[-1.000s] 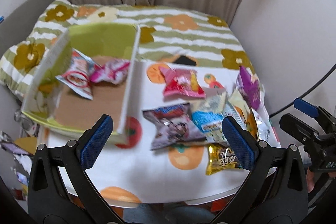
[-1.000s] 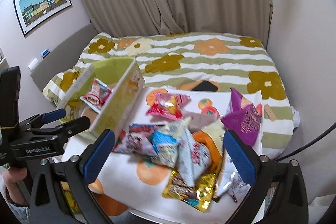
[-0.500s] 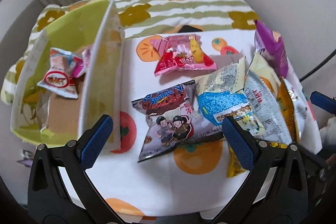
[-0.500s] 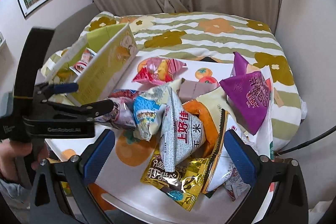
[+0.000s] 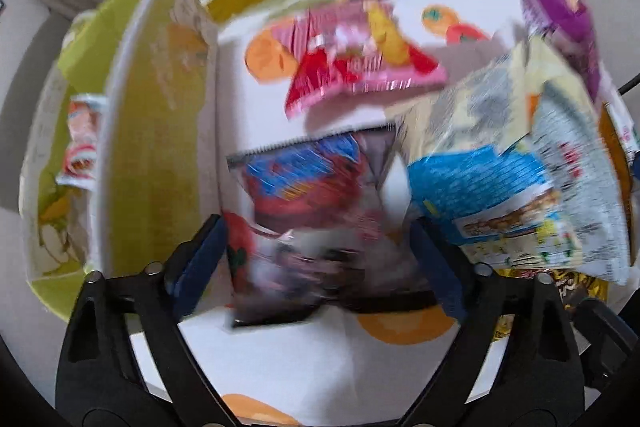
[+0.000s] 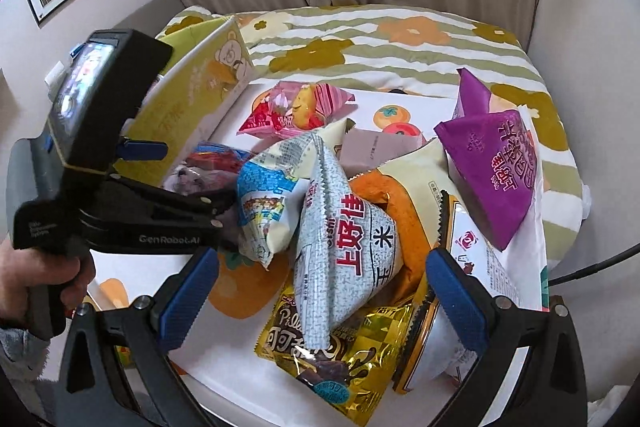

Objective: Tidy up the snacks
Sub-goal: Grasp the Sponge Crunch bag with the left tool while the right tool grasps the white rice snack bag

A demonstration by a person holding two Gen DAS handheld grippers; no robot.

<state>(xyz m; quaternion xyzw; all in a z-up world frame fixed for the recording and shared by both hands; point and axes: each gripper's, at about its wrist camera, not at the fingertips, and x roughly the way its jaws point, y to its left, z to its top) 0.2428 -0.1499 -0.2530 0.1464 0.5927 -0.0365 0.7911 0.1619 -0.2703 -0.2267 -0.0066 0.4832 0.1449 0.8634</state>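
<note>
My left gripper point(image 5: 320, 263) is open, its blue pads either side of a dark snack bag with red and blue print point(image 5: 316, 211) lying on the white fruit-print cloth point(image 5: 280, 359); the view is blurred. That gripper also shows in the right wrist view point(image 6: 176, 171) over the same bag point(image 6: 204, 167). My right gripper point(image 6: 320, 291) is open and empty above a grey-white bag with red lettering point(image 6: 344, 247) and a gold bag point(image 6: 336, 359). A green cardboard box point(image 5: 156, 131) at the left holds a red-white packet point(image 5: 82, 139).
A pink-red bag point(image 5: 356, 59), a blue-white bag point(image 5: 488, 195), a purple bag point(image 6: 496, 163) and an orange bag point(image 6: 404, 215) lie in the pile. A striped flower quilt point(image 6: 360, 35) lies behind, with curtains and a wall at the right.
My left gripper has dropped forward and down onto the dark bag, its fingers closer together around it. My right gripper has moved closer over the pile.
</note>
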